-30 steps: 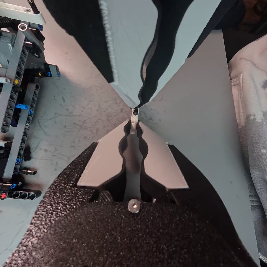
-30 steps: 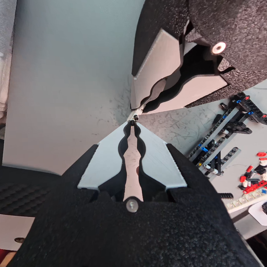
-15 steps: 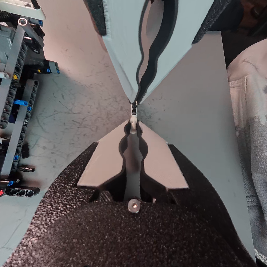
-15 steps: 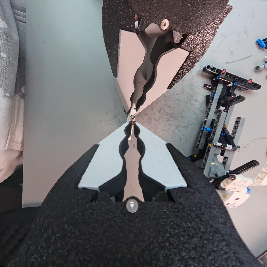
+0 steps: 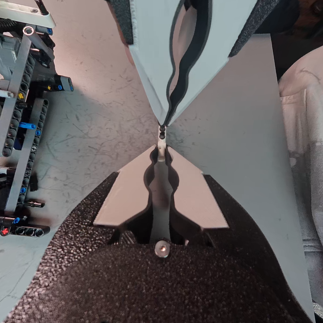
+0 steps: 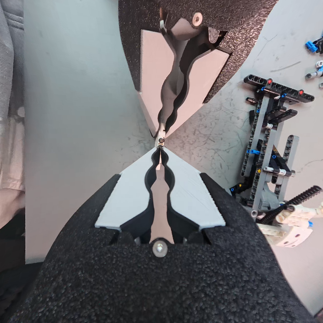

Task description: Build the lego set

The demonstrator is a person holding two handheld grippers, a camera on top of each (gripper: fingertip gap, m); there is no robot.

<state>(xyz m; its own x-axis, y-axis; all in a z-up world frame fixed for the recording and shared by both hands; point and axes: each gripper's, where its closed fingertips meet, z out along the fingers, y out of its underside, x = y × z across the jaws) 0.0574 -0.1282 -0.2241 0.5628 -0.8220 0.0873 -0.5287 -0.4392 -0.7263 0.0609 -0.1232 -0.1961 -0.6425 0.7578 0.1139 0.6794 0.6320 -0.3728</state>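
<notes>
While both grippers meet tip to tip above the worktop [image 5: 97, 132], the left gripper [image 5: 161, 152] has its fingers clamped on a small white beam [image 5: 161, 145], which juts toward twelve o'clock in the left wrist view. From twelve o'clock the right gripper [image 5: 163, 124] comes down with its fingers closed on a small black pin [image 5: 162, 129], seated at the beam's far end; a second dark pin or hole sits just below it. In the right wrist view the arrangement is mirrored: right gripper [image 6: 160, 148] at six o'clock, left gripper [image 6: 161, 130] at twelve, white beam [image 6: 160, 139] between them. The partly built frame [image 5: 21, 122] of grey and black beams lies apart at nine o'clock in the left view and at three o'clock [image 6: 269, 148] in the right, with loose pieces [image 6: 314, 45] near two o'clock. A person's pale sleeve [image 5: 304, 157] borders the worktop's edge.

The step appears to be pressing the pin into the beam. To do it well, keep the pin's axis square to the hole, push straight without twisting, brace the beam firmly, and release only once the pin looks fully seated.
</notes>
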